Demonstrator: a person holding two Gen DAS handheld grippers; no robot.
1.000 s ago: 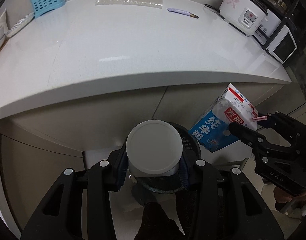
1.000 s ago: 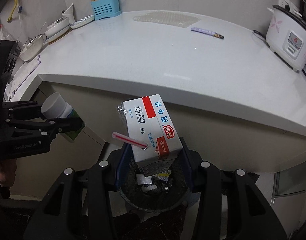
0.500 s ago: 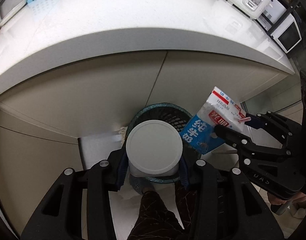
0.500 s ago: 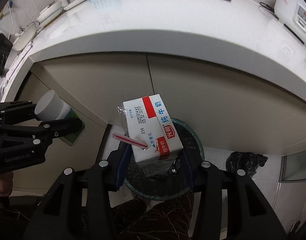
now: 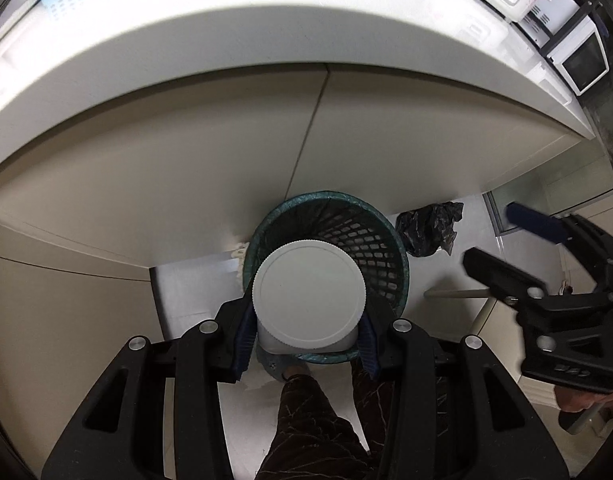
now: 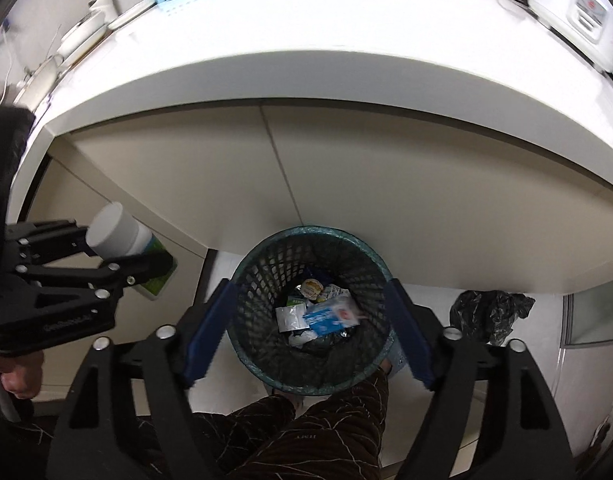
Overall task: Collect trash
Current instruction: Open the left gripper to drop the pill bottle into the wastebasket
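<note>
Right wrist | milk carton (image 6: pixel 331 316) in bin (image 6: pixel 308 320) | label unreadable

Your left gripper (image 5: pixel 308 346) was matte black plastic, its two broad arms cut with long slots and dotted with round silver screw heads, and its fingers wore blue pads (image 5: pixel 243 340). Your right gripper (image 6: pixel 306 332) matched it: black frame, silver screws, long blue pads (image 6: pixel 206 332). Pale embossed lettering ran along each black body, too small to read. Your bare hand (image 6: pixel 20 380) showed at the handle. Your trousers (image 6: pixel 306 440) were dark brown with thin pale crackle lines.
</note>
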